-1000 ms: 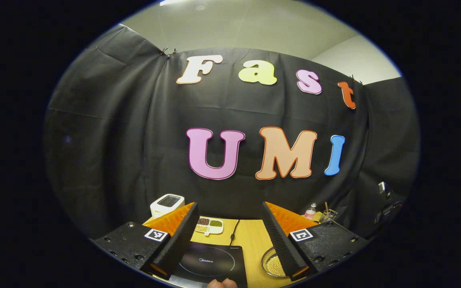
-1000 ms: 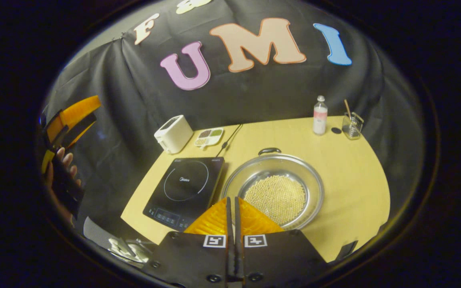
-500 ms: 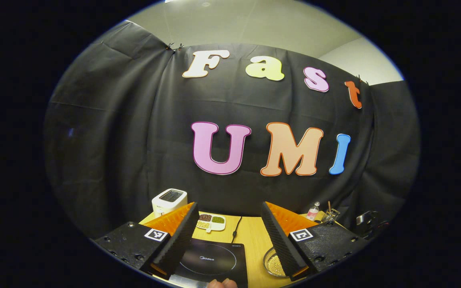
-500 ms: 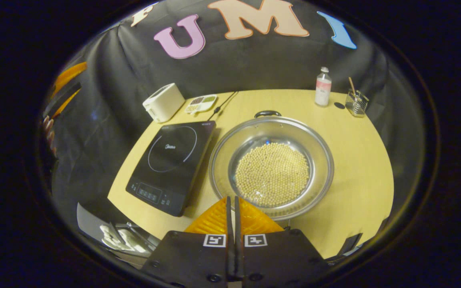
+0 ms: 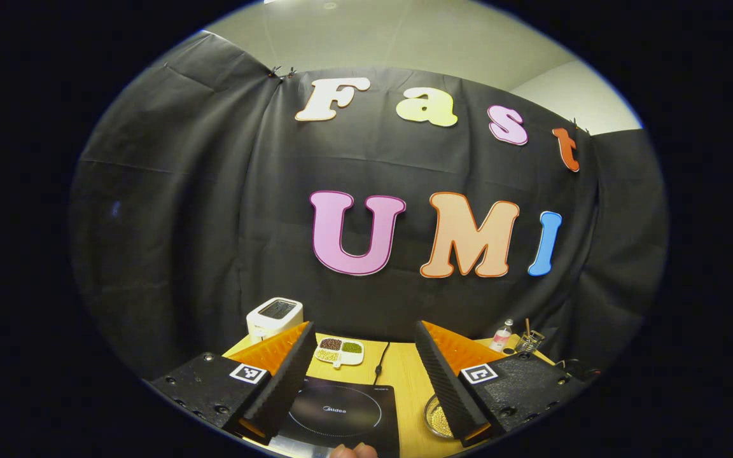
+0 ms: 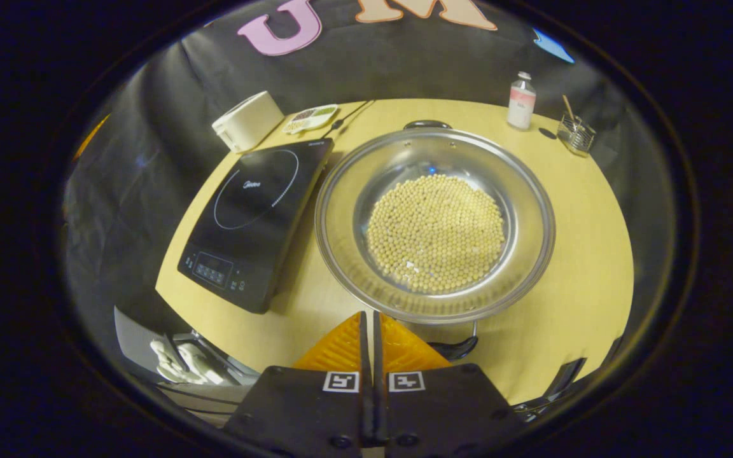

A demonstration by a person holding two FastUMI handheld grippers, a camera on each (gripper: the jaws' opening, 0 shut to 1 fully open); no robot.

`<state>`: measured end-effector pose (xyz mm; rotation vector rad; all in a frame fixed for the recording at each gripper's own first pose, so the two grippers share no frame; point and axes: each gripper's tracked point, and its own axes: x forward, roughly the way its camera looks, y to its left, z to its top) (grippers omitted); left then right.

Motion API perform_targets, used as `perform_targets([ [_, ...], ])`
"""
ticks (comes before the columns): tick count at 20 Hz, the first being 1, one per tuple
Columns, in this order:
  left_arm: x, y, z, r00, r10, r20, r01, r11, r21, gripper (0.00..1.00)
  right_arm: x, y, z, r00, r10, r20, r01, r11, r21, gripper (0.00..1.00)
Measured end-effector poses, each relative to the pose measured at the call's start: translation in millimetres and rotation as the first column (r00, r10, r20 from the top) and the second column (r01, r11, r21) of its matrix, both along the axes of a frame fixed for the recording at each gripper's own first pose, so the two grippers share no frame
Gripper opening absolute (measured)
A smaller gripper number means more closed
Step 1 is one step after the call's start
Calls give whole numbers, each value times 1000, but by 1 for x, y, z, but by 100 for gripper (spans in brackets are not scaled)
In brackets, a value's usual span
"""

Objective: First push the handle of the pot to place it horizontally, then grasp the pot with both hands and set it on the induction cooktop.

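A wide steel pot [image 6: 435, 222] full of pale beans sits on the yellow table [image 6: 583, 254], to the right of a black induction cooktop [image 6: 255, 216]. One black pot handle [image 6: 427, 124] is at the far rim, the other handle [image 6: 455, 348] at the near rim. My right gripper [image 6: 369, 318] is shut with nothing in it, hovering just left of the near handle. My left gripper [image 5: 366, 375] is open and held high, facing the cloth wall, with the cooktop [image 5: 341, 416] and a sliver of the pot [image 5: 436, 416] below it.
A white toaster [image 6: 247, 119] and a small dish of beans [image 6: 310, 117] stand at the table's far left. A bottle [image 6: 521, 100] and a glass holder [image 6: 575, 135] stand at the far right. A cable [image 6: 347, 117] runs behind the cooktop. A fingertip [image 5: 354, 451] shows below the left gripper.
My right gripper has come down and forward over the table towards the pot's near handle, staying shut. The left gripper drifted slightly and stays open.
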<state>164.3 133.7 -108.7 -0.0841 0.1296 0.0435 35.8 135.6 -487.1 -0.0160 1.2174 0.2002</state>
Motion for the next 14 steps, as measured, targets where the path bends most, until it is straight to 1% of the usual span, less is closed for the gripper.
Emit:
perform_targets([
  [2, -1, 2, 1, 1000, 2, 2, -2, 1000, 1, 92, -6, -6, -7, 999, 15, -31, -15, 999, -30, 3],
  [3, -2, 3, 0, 1000, 4, 1, -4, 1000, 0, 92, -8, -5, -9, 999, 12, -41, -13, 1000, -26, 3],
  [4, -3, 4, 0, 1000, 5, 1, -5, 1000, 0, 95, -7, -6, -8, 999, 2, -43, -3, 1000, -27, 3],
  [7, -7, 8, 1, 1000, 10, 4, -10, 1000, 2, 95, -8, -17, -9, 999, -16, -51, 14, 999, -46, 3],
  [8, -7, 9, 0, 1000, 9, 5, -9, 1000, 1, 92, -7, -22, -9, 998, -23, -50, 20, 998, -56, 0],
  [9, -8, 9, 0, 1000, 8, 6, -8, 1000, 0, 95, -8, -27, -8, 998, -34, -49, 31, 997, -65, 3],
  [10, -8, 10, 1, 1000, 7, 6, -7, 1000, 0, 95, -7, -32, -7, 998, -46, -47, 43, 996, -72, 0],
  [11, -9, 10, 0, 1000, 6, 7, -6, 1000, -3, 95, -7, -35, -7, 997, -56, -45, 53, 996, -77, 3],
  [12, -9, 10, 0, 1000, 4, 8, -4, 1000, -7, 95, -7, -39, -7, 997, -63, -47, 59, 995, -83, 3],
  [13, -10, 10, -1, 1000, 2, 7, -1, 1000, -10, 92, -7, -43, -7, 997, -69, -46, 65, 994, -90, 3],
  [14, -10, 9, -2, 1000, -1, 5, 1, 1000, -14, 92, -6, -48, -7, 996, -76, -45, 71, 992, -100, 3],
])
